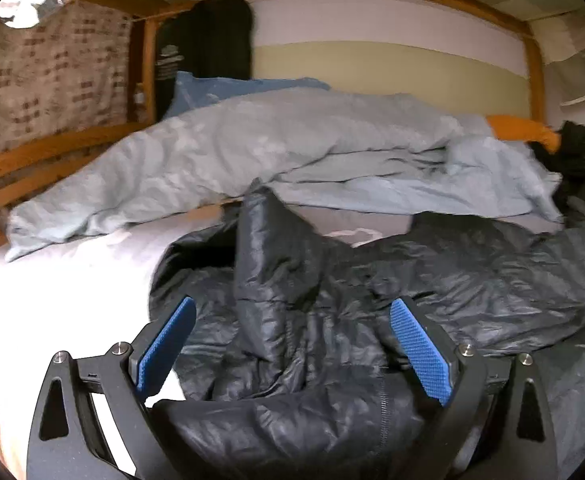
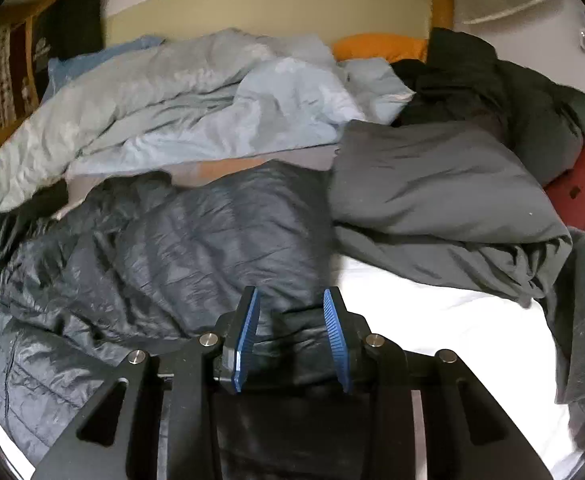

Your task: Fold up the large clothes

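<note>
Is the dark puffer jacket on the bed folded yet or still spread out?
Not neatly folded. The dark puffer jacket lies rumpled across the white sheet, one part sticking up in the left wrist view.

The left matte-black two-finger tongs (image 1: 292, 312) carry blue ribbed rubber pads (image 1: 422, 350) on angular finger plates, pinned by round silver screws, with triangular cut-outs in the outer arms. The right matte-black tongs (image 2: 291, 300) match: blue ribbed pads (image 2: 335, 334), silver screws, triangular cut-outs.

The left gripper (image 1: 292, 312) is held wide open over the dark puffer jacket (image 1: 332, 300), crumpled on the white mattress (image 1: 72, 292); a pale blue duvet (image 1: 252, 160) is heaped behind.
</note>
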A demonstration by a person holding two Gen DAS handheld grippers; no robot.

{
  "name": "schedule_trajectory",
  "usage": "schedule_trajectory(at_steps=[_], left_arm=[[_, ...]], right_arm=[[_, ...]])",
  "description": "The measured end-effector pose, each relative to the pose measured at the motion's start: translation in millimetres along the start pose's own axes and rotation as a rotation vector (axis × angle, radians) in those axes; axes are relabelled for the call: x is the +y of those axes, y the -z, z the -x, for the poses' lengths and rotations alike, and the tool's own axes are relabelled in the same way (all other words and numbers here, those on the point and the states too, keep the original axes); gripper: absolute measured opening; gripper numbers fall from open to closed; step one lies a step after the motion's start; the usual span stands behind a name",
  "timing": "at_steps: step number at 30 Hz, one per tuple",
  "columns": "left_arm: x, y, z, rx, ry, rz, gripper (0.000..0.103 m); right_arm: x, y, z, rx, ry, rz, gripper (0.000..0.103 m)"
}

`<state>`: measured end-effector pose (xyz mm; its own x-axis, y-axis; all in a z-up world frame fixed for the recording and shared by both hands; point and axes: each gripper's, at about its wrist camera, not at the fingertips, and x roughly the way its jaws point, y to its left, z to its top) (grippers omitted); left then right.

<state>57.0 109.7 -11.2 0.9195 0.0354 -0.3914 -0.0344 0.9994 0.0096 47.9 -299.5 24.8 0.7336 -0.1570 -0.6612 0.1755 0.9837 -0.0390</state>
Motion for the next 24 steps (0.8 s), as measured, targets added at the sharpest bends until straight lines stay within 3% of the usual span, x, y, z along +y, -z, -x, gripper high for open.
schedule_trajectory(at_steps=[2,6,8,10,11,13,15,17,19,21,24], left_arm=[[8,-17,17,-0.018,-0.072,0.035,0.092],[35,-59,60,-0.125,0.019,0.096,0.095],[41,-82,61,-0.116,-0.02,0.032,0.095],[51,-102,54,-0.128,-0.107,-0.019,0.095],[62,-109,48,-0.135,-0.108,0.001,0.095],[89,-113,40,-0.146,-0.054,0.074,0.095],[111,-105,34,-0.141,-0.048,0.101,0.095],[123,-95,21,-0.107,-0.103,0.043,0.095],[139,-88,-5,0.024,-0.204,0.017,0.094],[162,-74,-32,0.144,-0.161,0.084,0.093],[183,-58,-52,0.21,-0.148,0.112,0.093]], right_arm=[[14,1,6,-0.013,0.024,0.035,0.035],[45,2,29,-0.067,0.038,0.108,0.035],[65,-1,41,-0.093,0.01,0.14,0.036],[82,-4,49,-0.123,-0.009,0.158,0.043],[93,-2,52,-0.143,-0.02,0.172,0.053],[112,6,50,-0.162,-0.013,0.204,0.054],[130,15,41,-0.138,-0.004,0.209,0.054],[146,20,31,-0.096,-0.05,0.175,0.054],[156,25,24,-0.065,-0.083,0.134,0.054],[171,29,15,-0.032,-0.096,0.106,0.054],[198,25,15,-0.031,-0.137,0.127,0.054]])
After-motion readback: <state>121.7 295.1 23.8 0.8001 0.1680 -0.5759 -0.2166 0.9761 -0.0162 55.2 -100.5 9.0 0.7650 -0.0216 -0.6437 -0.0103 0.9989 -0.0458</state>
